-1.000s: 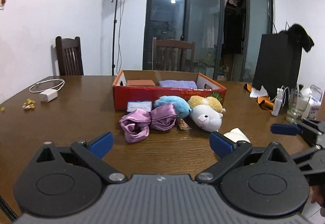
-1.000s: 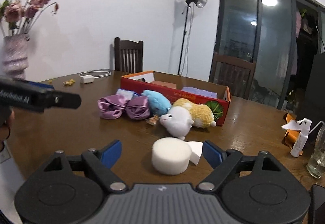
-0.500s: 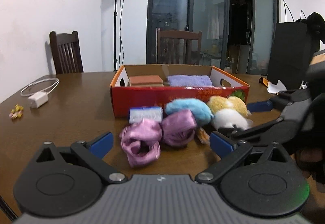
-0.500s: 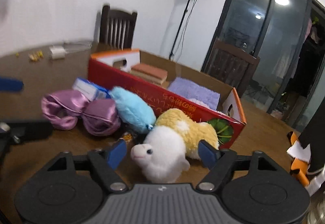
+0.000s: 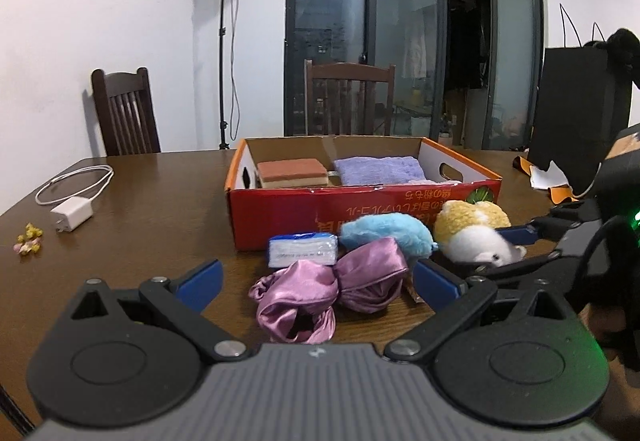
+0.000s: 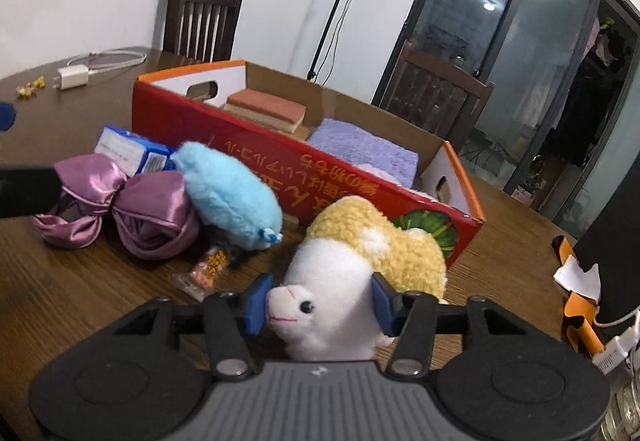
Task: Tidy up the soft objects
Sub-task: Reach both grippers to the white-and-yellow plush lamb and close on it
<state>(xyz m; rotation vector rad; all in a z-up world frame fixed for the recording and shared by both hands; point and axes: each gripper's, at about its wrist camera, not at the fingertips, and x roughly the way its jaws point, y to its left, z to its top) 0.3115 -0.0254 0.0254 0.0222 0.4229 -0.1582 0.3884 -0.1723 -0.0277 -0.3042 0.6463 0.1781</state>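
Observation:
A white-and-yellow sheep plush (image 6: pixel 352 261) lies on the brown table in front of the red cardboard box (image 6: pixel 320 169). My right gripper (image 6: pixel 318 301) has its jaws closing on the sheep's white head, and both blue pads touch it; the left wrist view shows the same gripper (image 5: pixel 506 251) around the sheep (image 5: pixel 472 237). A blue plush (image 6: pixel 228 193) and a purple satin bow (image 6: pixel 120 209) lie to the left. My left gripper (image 5: pixel 318 277) stands open and empty, just short of the satin bow (image 5: pixel 328 293). A sponge block (image 5: pixel 292 173) and a purple towel (image 5: pixel 378 169) lie in the box.
A blue tissue pack (image 5: pixel 302 249) leans at the box front beside the blue plush. A small snack wrapper (image 6: pixel 208 265) lies by the sheep. A white charger with cable (image 5: pixel 72 219) sits far left. Orange-and-white items (image 6: pixel 576 289) lie at the right. Chairs stand behind the table.
My right gripper moved from the white foam cylinder to the sheep plush, and its jaws narrowed onto the head. My left gripper moved closer to the purple satin bow and stayed open.

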